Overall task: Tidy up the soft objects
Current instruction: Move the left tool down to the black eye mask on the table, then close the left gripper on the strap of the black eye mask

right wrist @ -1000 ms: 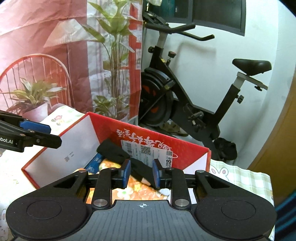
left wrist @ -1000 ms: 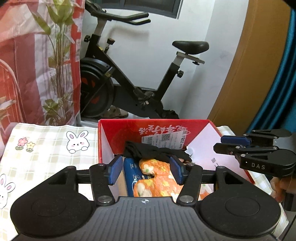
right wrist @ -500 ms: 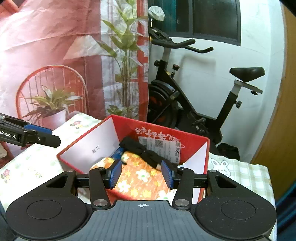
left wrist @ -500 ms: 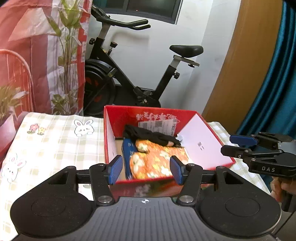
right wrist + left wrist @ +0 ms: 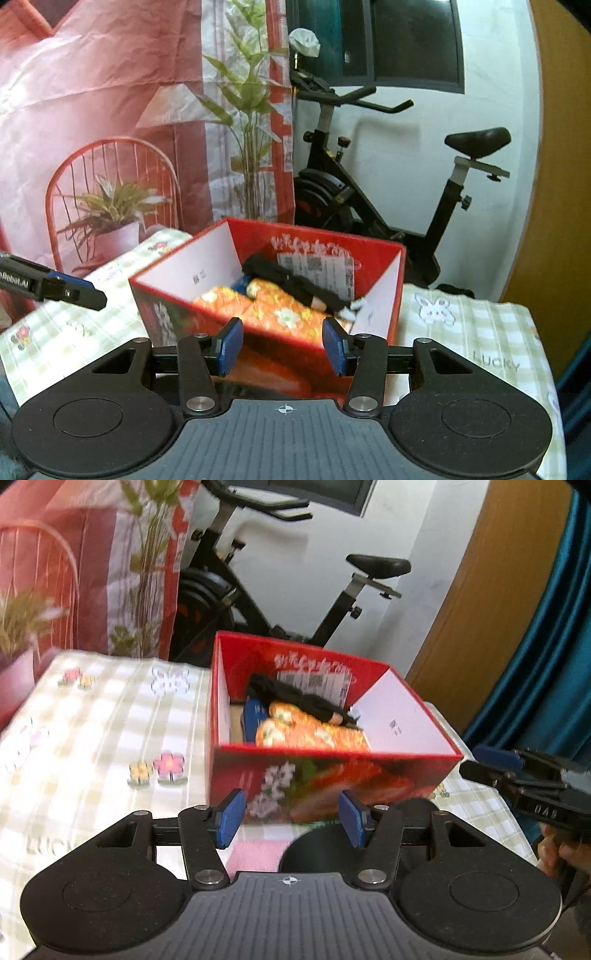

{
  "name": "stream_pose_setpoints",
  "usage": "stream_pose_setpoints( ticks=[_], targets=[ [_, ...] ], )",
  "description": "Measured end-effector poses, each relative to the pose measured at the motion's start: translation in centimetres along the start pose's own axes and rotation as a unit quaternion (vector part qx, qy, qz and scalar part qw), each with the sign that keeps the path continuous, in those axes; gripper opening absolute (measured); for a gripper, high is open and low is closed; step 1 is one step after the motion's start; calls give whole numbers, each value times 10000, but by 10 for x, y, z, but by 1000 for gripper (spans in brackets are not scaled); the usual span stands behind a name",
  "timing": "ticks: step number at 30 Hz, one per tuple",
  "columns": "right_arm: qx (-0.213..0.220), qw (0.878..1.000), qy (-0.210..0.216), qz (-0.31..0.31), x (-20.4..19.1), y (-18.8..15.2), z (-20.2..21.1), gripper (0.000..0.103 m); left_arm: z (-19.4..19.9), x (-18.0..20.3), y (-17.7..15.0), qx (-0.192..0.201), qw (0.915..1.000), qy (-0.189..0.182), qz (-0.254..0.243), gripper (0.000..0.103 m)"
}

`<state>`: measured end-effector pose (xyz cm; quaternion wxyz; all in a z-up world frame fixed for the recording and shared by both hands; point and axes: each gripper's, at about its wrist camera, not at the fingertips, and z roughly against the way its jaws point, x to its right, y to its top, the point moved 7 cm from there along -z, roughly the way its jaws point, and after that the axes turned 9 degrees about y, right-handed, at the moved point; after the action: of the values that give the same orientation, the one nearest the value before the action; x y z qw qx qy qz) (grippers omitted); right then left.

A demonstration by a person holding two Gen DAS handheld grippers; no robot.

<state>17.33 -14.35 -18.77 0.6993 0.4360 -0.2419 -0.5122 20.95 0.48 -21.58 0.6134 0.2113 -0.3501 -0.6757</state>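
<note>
- Judging the step as reaching for the next soft thing, with the box (image 5: 332, 775) already holding an orange cloth (image 5: 314, 734), a black cloth (image 5: 295, 698) draped over it toward the far wall, and a blue item (image 5: 253, 712) tucked against the left wall.
- Sitting on the checked table (image 5: 92, 738), toward its far right corner, open side up.
- Showing a pink thing (image 5: 255, 853) and a dark round thing (image 5: 314, 853) at the near edge, just below the left gripper (image 5: 291, 823); too hidden to say what either is.
- Probably aiming best at the pink thing: coming down straight over its middle, closing on a bunched fold rather than a loose corner, lifting clear of the near wall before carrying over.
- Keeping the drop toward the bare strip by the left wall, so the pile is not spilling over the rim.
- Holding the left gripper with jaws apart and empty, tilted down toward the near wall of the box.
- Holding the right gripper (image 5: 282, 347) with jaws apart too, having just been opening, nothing between the pads, angled down at the near right corner of the box.
- Keeping both grippers short of the box, well apart from each other, neither touching it.
</note>
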Motion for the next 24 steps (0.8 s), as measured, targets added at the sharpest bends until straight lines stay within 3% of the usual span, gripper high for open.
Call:
stream_pose_setpoints(
  ticks=[12, 16, 24],
  targets=[
    [-306, 9986, -38, -428, -18, -74, -26, 44, -37, 7, -55, -752, 9963, -215, 370, 58],
    [-467, 9976, -155, -480, -23, -95, -35, 44, -41, 9, -65, -821, 9955, -213, 422, 58],
    [-332, 9968, -105, -725, -21, -111, -36, 44, -54, 9, -72, -926, 9942, -186, 514, 58]
  ],
)
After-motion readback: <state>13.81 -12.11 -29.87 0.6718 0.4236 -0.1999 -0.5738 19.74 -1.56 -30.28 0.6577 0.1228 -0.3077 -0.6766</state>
